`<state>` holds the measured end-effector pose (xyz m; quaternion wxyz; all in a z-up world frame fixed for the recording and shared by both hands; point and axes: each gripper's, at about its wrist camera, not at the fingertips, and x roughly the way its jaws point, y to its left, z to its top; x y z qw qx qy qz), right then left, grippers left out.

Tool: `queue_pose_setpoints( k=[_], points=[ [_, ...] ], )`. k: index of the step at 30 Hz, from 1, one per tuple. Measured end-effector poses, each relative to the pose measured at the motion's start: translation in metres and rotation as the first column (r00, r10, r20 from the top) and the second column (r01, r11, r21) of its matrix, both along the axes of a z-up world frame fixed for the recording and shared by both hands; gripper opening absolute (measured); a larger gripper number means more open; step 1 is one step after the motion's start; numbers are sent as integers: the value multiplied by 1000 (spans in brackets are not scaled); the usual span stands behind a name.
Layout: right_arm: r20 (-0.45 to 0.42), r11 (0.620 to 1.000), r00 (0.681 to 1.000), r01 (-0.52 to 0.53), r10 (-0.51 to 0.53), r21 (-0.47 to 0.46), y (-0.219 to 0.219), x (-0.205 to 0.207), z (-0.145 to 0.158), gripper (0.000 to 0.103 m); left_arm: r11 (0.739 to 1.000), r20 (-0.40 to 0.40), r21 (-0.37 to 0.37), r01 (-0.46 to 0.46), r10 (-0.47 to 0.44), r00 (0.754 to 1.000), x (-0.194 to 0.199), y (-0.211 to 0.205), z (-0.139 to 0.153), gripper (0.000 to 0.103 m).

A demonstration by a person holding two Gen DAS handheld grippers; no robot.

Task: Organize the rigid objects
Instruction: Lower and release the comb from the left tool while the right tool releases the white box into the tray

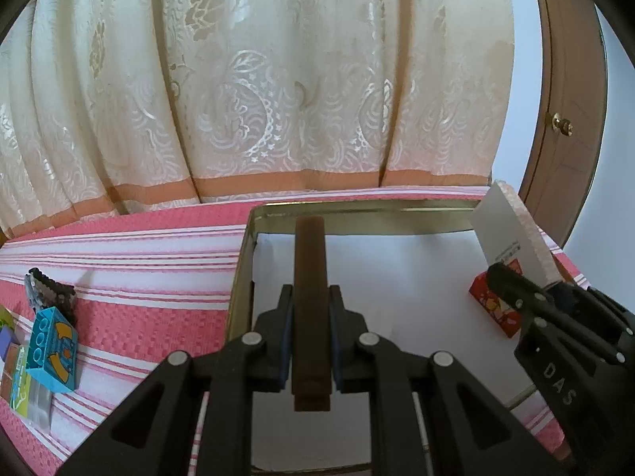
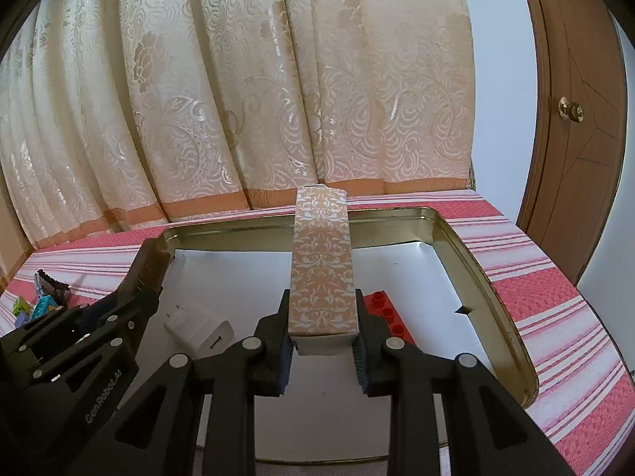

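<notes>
Over the metal tray [image 2: 492, 273], which lies on the striped cloth [image 1: 151, 277], we find both grippers loaded. Our left gripper [image 1: 311, 341] is clamped on a dark brown bar [image 1: 309, 277] above the tray's left edge. Our right gripper [image 2: 322, 341] is clamped on a patterned carton [image 2: 321, 261] nearer the tray's middle. Each item's long axis runs straight out along the fingers toward the tray's far rim. Below the carton, we note a white charger [image 2: 198, 327] and red brick [image 2: 387, 313] flanking it. We judge a lengthwise set-down between them likely.
</notes>
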<state>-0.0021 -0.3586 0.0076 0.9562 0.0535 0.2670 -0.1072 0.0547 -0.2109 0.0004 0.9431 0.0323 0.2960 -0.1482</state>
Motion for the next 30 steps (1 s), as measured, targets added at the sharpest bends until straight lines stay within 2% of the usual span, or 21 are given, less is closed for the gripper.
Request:
queue_pose_setpoints(
  k=[7,8,10,11,12,14,15,17,20,25,28,30],
  points=[
    [-2,1000,1000,3,-3,-3,0,0,1,29,1000,-24,7,-12,12,1000,4,3,-4,13],
    [0,1000,1000,7,-7,-5,0,0,1,32,1000,-29,11,-17,17,999,5,3,-4,14],
    [12,1000,1000,27,-27,-9,-1,-3,1,55,1000,-36,22,-22,23,999,6,2,-5,21],
    [34,999,998,43,-43,-9,-2,-7,3,75,999,-36,30,-28,29,999,5,1,-5,42],
    [59,999,997,54,-53,-7,-4,-11,5,85,999,-25,34,-30,31,999,3,1,-5,62],
    [129,997,989,76,-74,-9,-5,-21,10,85,999,8,33,-2,2,1000,-5,-1,-2,77],
    [151,996,985,88,-83,-22,-5,-24,11,86,999,32,47,-3,2,999,-9,-4,0,89],
    [162,993,982,110,-101,-49,-4,-25,13,86,997,77,72,-38,32,996,-16,-5,3,102],
    [161,992,981,118,-108,-53,-6,-24,13,86,998,104,44,-35,31,994,-20,0,7,103],
    [211,990,969,137,-129,-25,-13,-31,17,86,998,75,-18,-59,60,995,-15,11,7,103],
    [269,985,950,170,-159,-16,-18,-40,23,86,995,81,-67,-71,76,994,-16,21,8,103],
    [314,982,933,189,-178,-5,-22,-48,26,86,995,107,-65,-81,88,990,-16,28,9,103]
  ],
)
